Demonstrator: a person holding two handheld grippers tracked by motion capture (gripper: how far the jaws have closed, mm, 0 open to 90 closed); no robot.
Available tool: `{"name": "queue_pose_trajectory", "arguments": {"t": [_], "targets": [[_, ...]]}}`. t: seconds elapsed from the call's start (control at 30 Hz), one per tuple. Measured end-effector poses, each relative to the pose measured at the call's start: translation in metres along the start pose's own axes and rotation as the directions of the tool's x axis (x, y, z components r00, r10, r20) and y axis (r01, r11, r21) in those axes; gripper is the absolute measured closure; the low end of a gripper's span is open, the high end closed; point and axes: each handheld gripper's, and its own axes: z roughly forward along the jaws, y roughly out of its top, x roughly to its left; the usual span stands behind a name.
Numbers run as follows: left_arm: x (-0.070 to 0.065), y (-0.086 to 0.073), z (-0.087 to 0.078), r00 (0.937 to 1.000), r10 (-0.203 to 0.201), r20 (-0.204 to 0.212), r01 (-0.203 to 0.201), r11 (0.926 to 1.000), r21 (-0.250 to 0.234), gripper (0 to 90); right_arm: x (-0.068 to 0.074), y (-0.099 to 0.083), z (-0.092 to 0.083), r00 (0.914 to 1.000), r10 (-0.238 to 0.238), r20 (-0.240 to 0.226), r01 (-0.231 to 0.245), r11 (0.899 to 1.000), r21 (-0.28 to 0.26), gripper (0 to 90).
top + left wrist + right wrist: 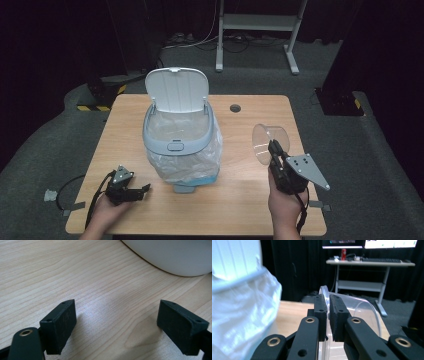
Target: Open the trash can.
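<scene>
One bin (180, 140), one clear cup (269, 142), two grippers.

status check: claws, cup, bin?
Left claw open, low over the table, empty. Right claw shut on the clear plastic cup, pinching its rim, cup tipped sideways. Trash bin lid up, liner in, path between cup and bin clear.

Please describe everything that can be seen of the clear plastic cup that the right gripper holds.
The clear plastic cup is transparent, thin-walled and round, and looks empty. It lies tilted on its side, lifted off the wooden table, to the right of the lined bin and apart from it. The right gripper pinches its rim wall, one jaw inside and one outside. Nothing else touches it.
</scene>
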Motion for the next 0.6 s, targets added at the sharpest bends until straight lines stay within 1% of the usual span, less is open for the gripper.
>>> {"name": "queue_pose_trajectory", "arguments": {"t": [0.23,0.53,0.6], "targets": [[0.0,0.0,0.0,1.0,0.0,0.0,0.0,1.0,0.0,16.0,0.013,0.029,0.002,0.9995,-0.005,-0.032,0.003,0.997,-0.071,85.1],[0.0,0.0,0.0,1.0,0.0,0.0,0.0,1.0,0.0,16.1,0.037,0.053,0.009,0.9961,-0.026,-0.084,0.015,0.992,-0.128,85.7],[0.0,0.0,0.0,1.0,0.0,0.0,0.0,1.0,0.0,16.1,0.043,0.057,0.012,0.9952,-0.043,-0.087,0.032,0.991,-0.129,85.8]]}}
